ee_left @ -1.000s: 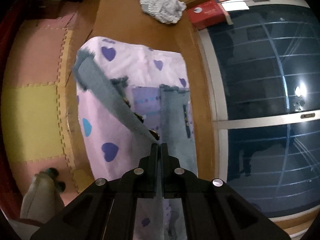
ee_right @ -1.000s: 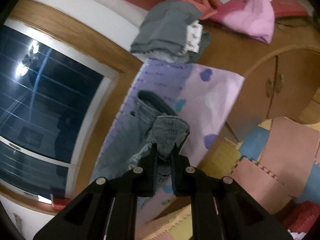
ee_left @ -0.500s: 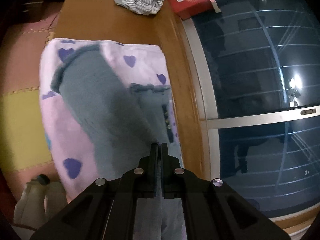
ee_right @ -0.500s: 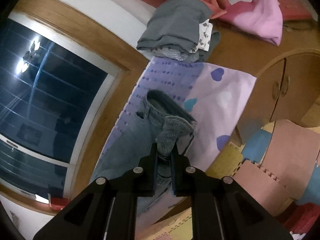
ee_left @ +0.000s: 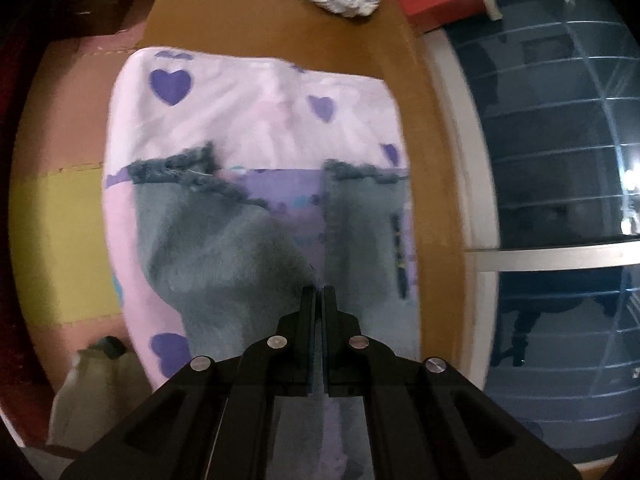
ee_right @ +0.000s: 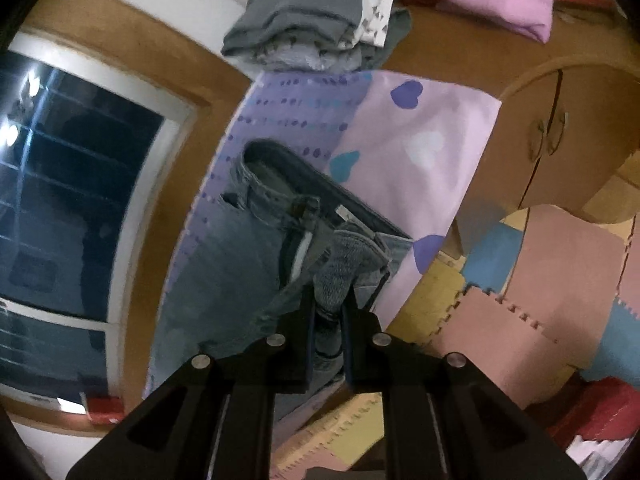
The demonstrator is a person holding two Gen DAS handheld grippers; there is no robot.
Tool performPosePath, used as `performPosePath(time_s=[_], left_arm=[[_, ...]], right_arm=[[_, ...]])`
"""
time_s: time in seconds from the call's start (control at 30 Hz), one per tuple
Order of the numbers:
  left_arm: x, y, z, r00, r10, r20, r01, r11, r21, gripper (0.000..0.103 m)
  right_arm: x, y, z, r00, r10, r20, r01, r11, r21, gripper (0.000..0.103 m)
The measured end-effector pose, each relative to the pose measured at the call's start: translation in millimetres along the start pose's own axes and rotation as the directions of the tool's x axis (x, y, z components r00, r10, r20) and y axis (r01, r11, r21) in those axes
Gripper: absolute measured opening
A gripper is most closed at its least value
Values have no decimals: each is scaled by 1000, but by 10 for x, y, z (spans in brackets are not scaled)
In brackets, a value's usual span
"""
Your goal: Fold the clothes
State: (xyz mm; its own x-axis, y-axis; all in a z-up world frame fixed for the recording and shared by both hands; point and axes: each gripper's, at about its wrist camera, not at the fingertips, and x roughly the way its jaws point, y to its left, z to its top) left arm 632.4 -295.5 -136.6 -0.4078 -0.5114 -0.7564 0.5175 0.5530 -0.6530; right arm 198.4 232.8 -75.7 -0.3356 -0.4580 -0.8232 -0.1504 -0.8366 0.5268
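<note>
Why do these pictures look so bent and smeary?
Left wrist view: the fisheye lens bows the window frame, and motion blur smears the jeans and the heart-print blanket. Right wrist view: the same curving, dim indoor light, lamp glare on the dark glass.

I read this as a home bedroom or playroom: dark night window (ee_left: 560, 160) in a wooden frame, interlocking pink, yellow and blue foam floor mats (ee_right: 540, 300), curved wooden cupboard doors (ee_right: 560, 132), folded grey clothes stacked (ee_right: 312, 16).
</note>
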Motion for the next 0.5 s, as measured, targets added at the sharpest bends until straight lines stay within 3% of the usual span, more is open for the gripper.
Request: performPosePath(time_s=[0.13,0.23,0.3,0.37,0.43,0.47,0.5], left_arm=[[52,271,8,997,71,-24,-73,996,-56,2],[53,405,77,988,117,-98,-130,982,-137,4],[-23,416,149,988,100,-116,-122,972,-201,22],[-129,378,225,992,70,-105,-94,964,-249,32],[-90,137,245,992,81,-97,-97,980,-172,38],[-27,-11,245,990,91,-105,-104,987,-119,46],[110,-167,220,986,93,-140,-103,992,-67,48]], right_arm=[[106,-88,-78,995,-88,-57,88,996,-4,14],[62,-166,-110,986,-140,-94,139,990,-25,20],[-33,-215,-49,972,-225,-75,224,974,-23,29],[-187,-230,73,947,-321,-23,321,947,-12,30],[-312,-163,221,928,-370,36,371,929,-15,30],[-304,-57,302,931,-360,57,362,931,-44,30],[-217,96,384,943,-329,57,333,937,-101,30]])
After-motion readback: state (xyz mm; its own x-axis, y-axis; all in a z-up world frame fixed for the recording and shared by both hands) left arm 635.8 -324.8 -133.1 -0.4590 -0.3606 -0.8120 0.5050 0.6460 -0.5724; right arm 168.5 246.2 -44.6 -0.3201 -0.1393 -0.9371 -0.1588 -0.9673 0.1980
